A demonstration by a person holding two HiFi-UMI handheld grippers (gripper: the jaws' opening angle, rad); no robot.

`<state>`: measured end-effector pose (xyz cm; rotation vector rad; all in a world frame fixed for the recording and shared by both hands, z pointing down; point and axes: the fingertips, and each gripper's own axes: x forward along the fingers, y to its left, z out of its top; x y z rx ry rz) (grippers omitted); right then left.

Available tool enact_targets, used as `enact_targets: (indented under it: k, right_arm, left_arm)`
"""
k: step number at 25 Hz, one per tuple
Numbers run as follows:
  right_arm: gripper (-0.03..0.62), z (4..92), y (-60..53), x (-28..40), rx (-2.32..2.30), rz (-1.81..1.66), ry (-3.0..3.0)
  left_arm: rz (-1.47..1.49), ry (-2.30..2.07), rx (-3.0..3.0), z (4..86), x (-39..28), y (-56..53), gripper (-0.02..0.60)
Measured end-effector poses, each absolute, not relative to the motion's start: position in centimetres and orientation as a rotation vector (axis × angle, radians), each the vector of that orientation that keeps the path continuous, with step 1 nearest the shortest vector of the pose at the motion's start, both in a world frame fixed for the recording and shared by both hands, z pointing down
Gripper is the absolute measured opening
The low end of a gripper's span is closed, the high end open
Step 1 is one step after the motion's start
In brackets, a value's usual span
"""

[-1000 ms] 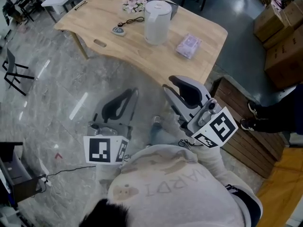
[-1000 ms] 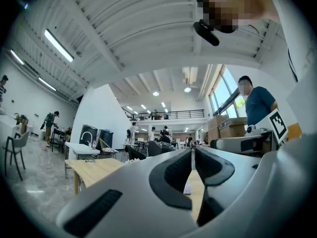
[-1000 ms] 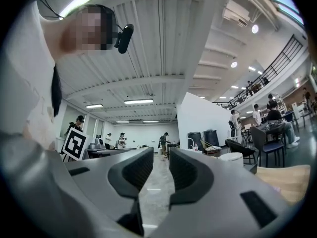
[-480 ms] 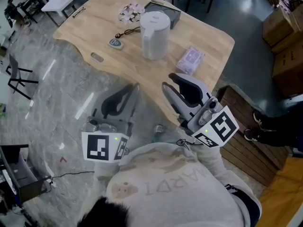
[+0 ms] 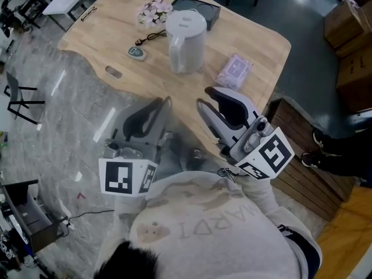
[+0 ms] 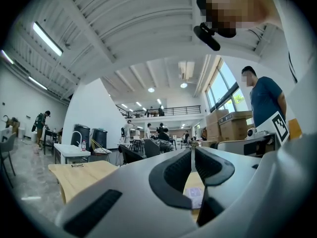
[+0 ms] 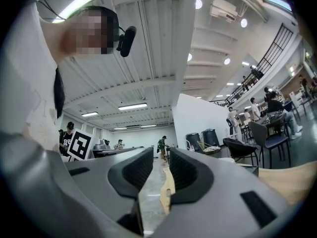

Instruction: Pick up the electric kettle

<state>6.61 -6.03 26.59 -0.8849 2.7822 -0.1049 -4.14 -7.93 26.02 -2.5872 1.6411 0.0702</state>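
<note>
On the pale wooden table [image 5: 261, 42], the white cylindrical electric kettle [image 5: 186, 42] stands beyond my reach. My left gripper [image 5: 168, 100] is pinched together and empty, and my right gripper [image 5: 204, 96] is only narrowly apart, so I risk toppling it.

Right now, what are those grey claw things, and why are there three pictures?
They are grabbing tools that a person holds, one in each hand. One picture comes from a camera on the person's head, looking down. The other two come from cameras riding on each tool. The left gripper has its fingers together, the right gripper has them apart, and both hold nothing. On the wooden table are a white kettle, a purple packet and some flowers.
</note>
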Motion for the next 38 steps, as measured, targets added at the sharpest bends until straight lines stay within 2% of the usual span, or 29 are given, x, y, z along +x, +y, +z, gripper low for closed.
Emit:
enact_targets:
  k: [14, 27, 38]
  right_arm:
    - [0.092, 26.9, -14.2, 4.5, -1.104, -0.125, 2.739]
    - [0.092, 27.8, -20.7, 2.3, -1.375, -0.149, 2.703]
    - [0.092, 28.8, -22.0, 3.3, -1.627, -0.165, 2.643]
  left_arm:
    - [0.016, 1.371, -2.792, 29.1, -5.4, -18.7, 0.413]
    - [-0.197, 0.808, -3.018, 36.1, -4.4, -26.0, 0.413]
    - [-0.278, 0.418, -3.108, 41.8, -1.5, -28.1, 0.413]
